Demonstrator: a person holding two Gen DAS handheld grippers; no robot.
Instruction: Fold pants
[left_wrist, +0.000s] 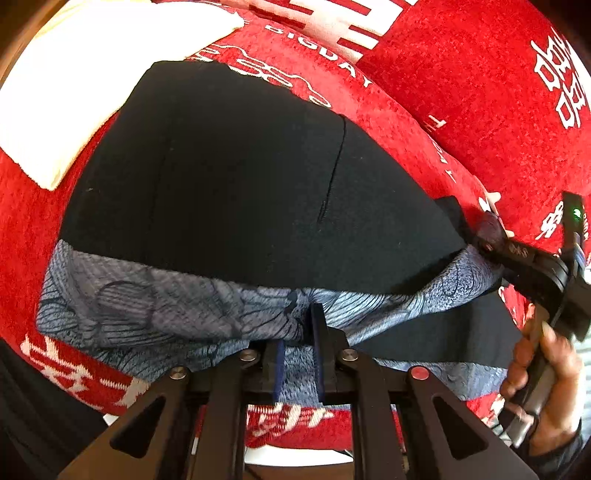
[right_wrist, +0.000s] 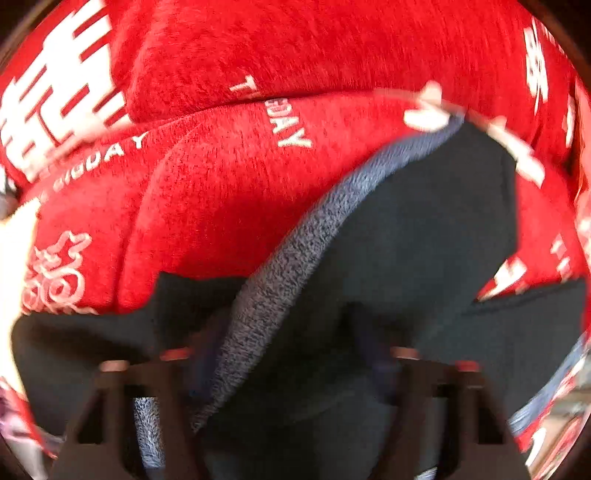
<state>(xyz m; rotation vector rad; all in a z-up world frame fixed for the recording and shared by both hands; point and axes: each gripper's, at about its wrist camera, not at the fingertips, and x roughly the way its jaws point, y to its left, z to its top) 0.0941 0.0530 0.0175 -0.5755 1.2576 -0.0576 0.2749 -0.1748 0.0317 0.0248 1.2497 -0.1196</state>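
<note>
Black pants (left_wrist: 240, 177) lie spread on a red sofa cover, with a blue-grey patterned band (left_wrist: 155, 302) along their near edge. My left gripper (left_wrist: 298, 332) is at the bottom of the left wrist view, shut on that band at its middle. At the right end of the band, my right gripper (left_wrist: 489, 236) reaches the pants' corner, held by a person's hand (left_wrist: 543, 369). The right wrist view is blurred. There the right gripper (right_wrist: 291, 332) shows its jaws apart, with black pants fabric (right_wrist: 406, 240) and its blue-grey edge (right_wrist: 295, 251) between them.
The red sofa cover (left_wrist: 424, 122) with white lettering surrounds the pants. A red back cushion (left_wrist: 480, 74) rises behind. A white cloth (left_wrist: 55, 92) lies at the far left, beside the pants. In the right wrist view the red cushion (right_wrist: 295, 48) fills the top.
</note>
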